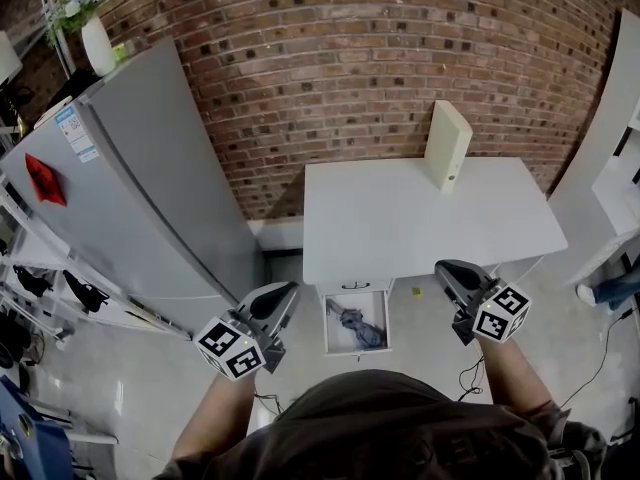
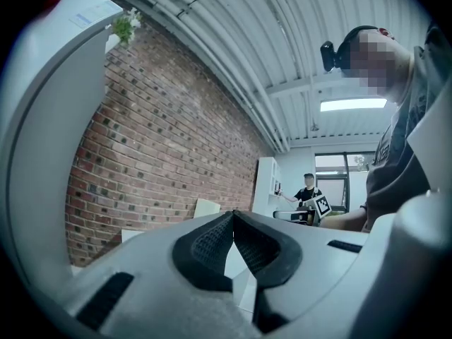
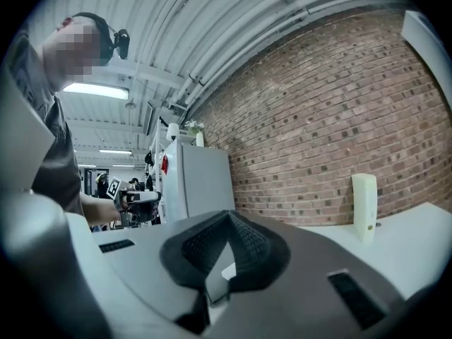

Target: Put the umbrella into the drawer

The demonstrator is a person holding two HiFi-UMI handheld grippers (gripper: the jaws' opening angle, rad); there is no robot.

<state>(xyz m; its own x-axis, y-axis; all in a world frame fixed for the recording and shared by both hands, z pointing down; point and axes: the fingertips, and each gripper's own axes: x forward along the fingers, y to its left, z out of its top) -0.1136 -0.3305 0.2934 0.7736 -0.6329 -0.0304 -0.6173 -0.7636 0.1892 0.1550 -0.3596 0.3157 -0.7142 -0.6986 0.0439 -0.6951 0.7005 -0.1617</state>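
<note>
Lying in the open drawer [image 1: 329, 334] under the white table [image 1: 420, 223], the umbrella [image 1: 358, 329] sits between both tools, touching neither: left gripper [image 1: 284, 292] to its left, right gripper [image 1: 446, 269] to its right, each clenched on nothing.

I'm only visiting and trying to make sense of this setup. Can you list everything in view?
white desk: one, white, against the wall
open white drawer: one, white, pulled out under the desk's front edge
folded blue-grey umbrella: one, blue-grey, lying in the drawer
cream upright file box: one, cream, standing at the desk's back edge
grey refrigerator: one, grey, left of the desk
white vase of flowers: one, white, on top of the refrigerator
red-brown brick wall: one, behind everything
left gripper: one, grey, jaws shut, empty
right gripper: one, grey, jaws shut, empty
</note>
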